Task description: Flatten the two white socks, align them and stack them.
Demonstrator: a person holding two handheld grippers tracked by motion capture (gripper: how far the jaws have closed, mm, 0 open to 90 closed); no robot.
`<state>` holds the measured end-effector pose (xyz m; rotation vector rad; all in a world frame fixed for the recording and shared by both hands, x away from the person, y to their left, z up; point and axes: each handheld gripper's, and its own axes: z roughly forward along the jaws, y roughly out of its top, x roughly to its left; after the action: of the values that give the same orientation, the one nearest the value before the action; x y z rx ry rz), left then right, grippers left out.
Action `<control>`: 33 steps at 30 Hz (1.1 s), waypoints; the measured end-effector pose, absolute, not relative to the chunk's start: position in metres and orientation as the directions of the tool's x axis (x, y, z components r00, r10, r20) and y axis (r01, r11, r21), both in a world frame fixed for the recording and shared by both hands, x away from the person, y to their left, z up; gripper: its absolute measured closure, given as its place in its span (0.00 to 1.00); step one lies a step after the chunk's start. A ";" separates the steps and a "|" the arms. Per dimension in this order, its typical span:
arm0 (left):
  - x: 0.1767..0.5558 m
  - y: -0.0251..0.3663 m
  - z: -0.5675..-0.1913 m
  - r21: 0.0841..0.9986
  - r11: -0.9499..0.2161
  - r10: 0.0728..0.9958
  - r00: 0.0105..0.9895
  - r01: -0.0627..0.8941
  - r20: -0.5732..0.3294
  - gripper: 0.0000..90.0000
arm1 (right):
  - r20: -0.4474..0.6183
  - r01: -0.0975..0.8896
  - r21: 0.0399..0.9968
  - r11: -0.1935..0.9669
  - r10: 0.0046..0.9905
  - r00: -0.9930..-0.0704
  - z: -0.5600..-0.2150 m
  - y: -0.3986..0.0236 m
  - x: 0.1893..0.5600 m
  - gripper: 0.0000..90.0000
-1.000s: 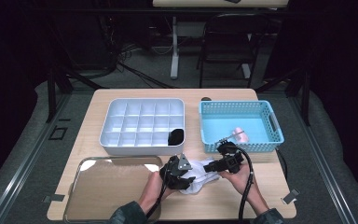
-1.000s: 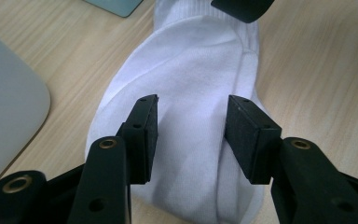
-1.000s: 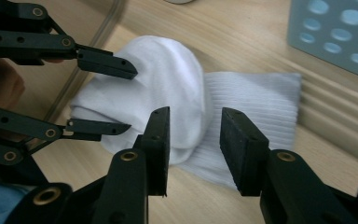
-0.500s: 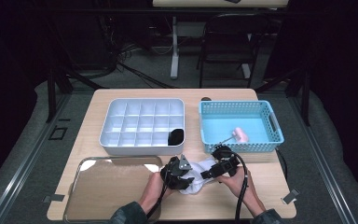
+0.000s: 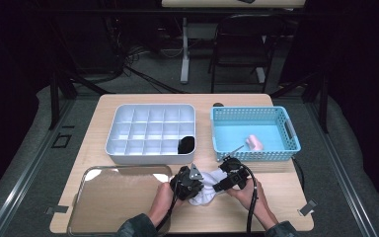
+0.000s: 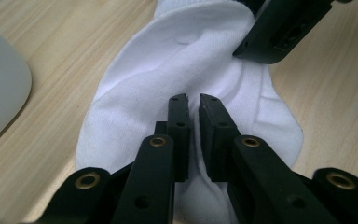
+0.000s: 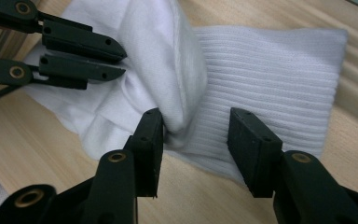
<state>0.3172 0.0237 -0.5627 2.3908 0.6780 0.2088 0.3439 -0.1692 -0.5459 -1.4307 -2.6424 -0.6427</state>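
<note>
Dark room, wooden tabletop: beside the tray, left claw pinches the sock, closing; right claw gapes over it.

High overhead, two close views, shared sock

Bare wood table is lying open right of the crumpled white cotton sock, so a gripper could pass there. The shiny steel tray is crowding the left; the white compartment organiser and light-blue plastic basket are blocking the far side.
</note>
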 end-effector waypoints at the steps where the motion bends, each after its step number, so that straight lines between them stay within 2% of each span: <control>1: 0.318 0.024 -0.563 0.626 -0.654 0.524 0.851 0.424 -0.028 0.95 | 0.250 0.812 0.323 0.486 0.784 -0.568 -0.546 -0.169 0.344 0.65; 10: 0.319 0.027 -0.560 0.639 -0.632 0.537 0.842 0.439 -0.047 0.98 | 0.243 0.807 0.321 0.495 0.781 -0.576 -0.548 -0.170 0.345 0.83; 14: 0.319 0.029 -0.558 0.649 -0.619 0.545 0.837 0.443 -0.051 0.98 | 0.243 0.806 0.316 0.500 0.778 -0.579 -0.547 -0.169 0.344 0.85; 16: 0.319 0.030 -0.558 0.652 -0.616 0.548 0.835 0.443 -0.050 0.98 | 0.241 0.808 0.318 0.496 0.782 -0.575 -0.547 -0.170 0.344 0.83; 17: 0.319 0.030 -0.557 0.653 -0.615 0.549 0.834 0.443 -0.049 0.98 | 0.248 0.808 0.314 0.499 0.778 -0.577 -0.547 -0.171 0.345 0.77; 18: 0.319 0.030 -0.557 0.655 -0.612 0.550 0.834 0.443 -0.050 0.98 | 0.271 0.824 0.343 0.451 0.792 -0.547 -0.548 -0.170 0.344 0.69; 20: 0.318 0.031 -0.556 0.658 -0.609 0.551 0.833 0.442 -0.050 0.98 | 0.241 0.812 0.333 0.479 0.790 -0.564 -0.542 -0.173 0.345 0.57; 21: 0.318 0.031 -0.555 0.660 -0.606 0.553 0.832 0.444 -0.052 0.98 | 0.223 0.811 0.344 0.474 0.797 -0.561 -0.541 -0.173 0.345 0.54; 28: 0.319 0.034 -0.554 0.668 -0.592 0.566 0.823 0.451 -0.053 0.98 | 0.218 0.812 0.340 0.473 0.801 -0.558 -0.543 -0.175 0.347 0.52; 33: 0.320 0.038 -0.552 0.671 -0.586 0.573 0.818 0.454 -0.053 0.98 | 0.217 0.818 0.346 0.460 0.809 -0.547 -0.545 -0.177 0.348 0.60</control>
<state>0.3200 0.0377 -0.5517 2.2956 0.7503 0.2195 0.3485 -0.1765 -0.5451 -1.4846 -2.6655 -0.6510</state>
